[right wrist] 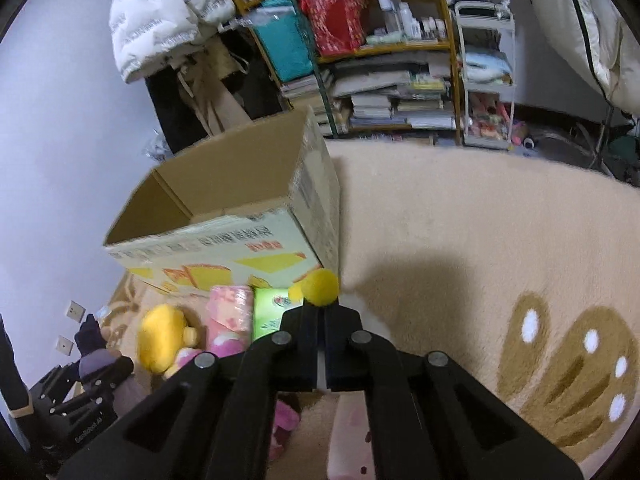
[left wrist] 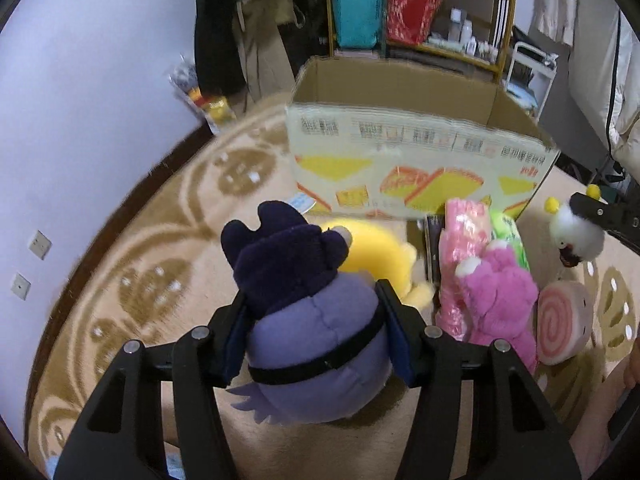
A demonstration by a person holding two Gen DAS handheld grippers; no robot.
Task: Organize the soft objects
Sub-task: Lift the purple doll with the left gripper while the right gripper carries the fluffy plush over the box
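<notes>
Purple round plush toy (left wrist: 316,332) sits clamped in left claw (left wrist: 316,320), above patterned rug (left wrist: 132,280), short of open cardboard box (left wrist: 400,160). Right claw (right wrist: 322,320) is together, pinching white plush's yellow pom-pom (right wrist: 320,286); body hidden.

Cardboard box (left wrist: 420,160) on rug (left wrist: 160,240) (shelf (left wrist: 420,12) behind), plush toys (left wrist: 496,300) clustered before the box

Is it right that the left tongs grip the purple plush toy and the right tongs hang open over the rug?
Not quite. The left tongs do grip the purple plush toy, but the right tongs are shut on the white plush toy, pinching it by a yellow pompom. The right wrist view shows the closed jaws; the left wrist view shows the toy.
</notes>
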